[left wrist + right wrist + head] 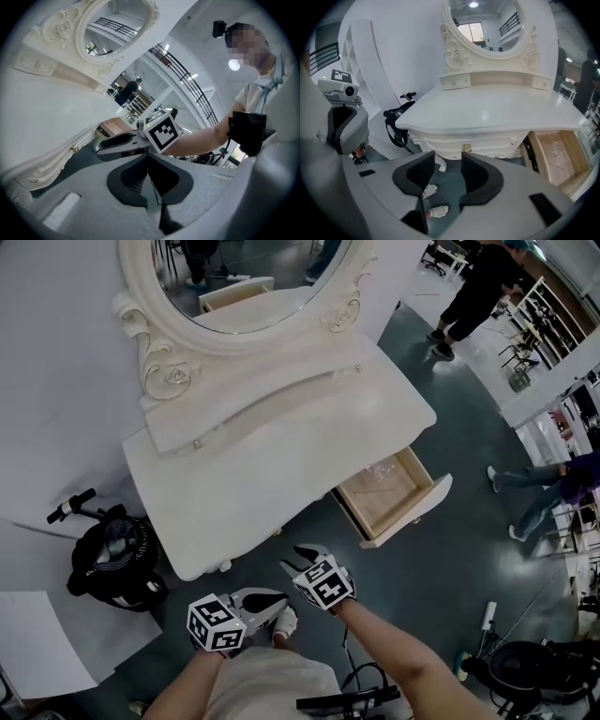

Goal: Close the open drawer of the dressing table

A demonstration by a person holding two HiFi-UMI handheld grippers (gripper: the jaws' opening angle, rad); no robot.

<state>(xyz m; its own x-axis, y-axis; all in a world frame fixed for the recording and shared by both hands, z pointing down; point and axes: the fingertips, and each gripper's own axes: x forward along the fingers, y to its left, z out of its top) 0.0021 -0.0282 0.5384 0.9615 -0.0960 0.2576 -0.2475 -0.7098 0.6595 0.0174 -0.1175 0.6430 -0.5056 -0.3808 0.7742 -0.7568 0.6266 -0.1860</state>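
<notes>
Glossy white dressing table (281,456) with carved scrolls; its pale wooden box drawer (389,491) juts open. In front of the table, the left gripper (149,176) is closed on nothing and the right gripper (447,176) has its jaws parted, empty.

Grey plastic left gripper (270,600) & right gripper (302,557): black foam jaw pads (480,176), b/w marker cubes (216,622). Person wears pale short-sleeved top (253,96), black arm band (247,131), prob. white shoes (436,212).

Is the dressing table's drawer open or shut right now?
Open. The drawer sticks out from the dressing table front at its right end, its wooden inside exposed in the head view and the right gripper view.
</notes>
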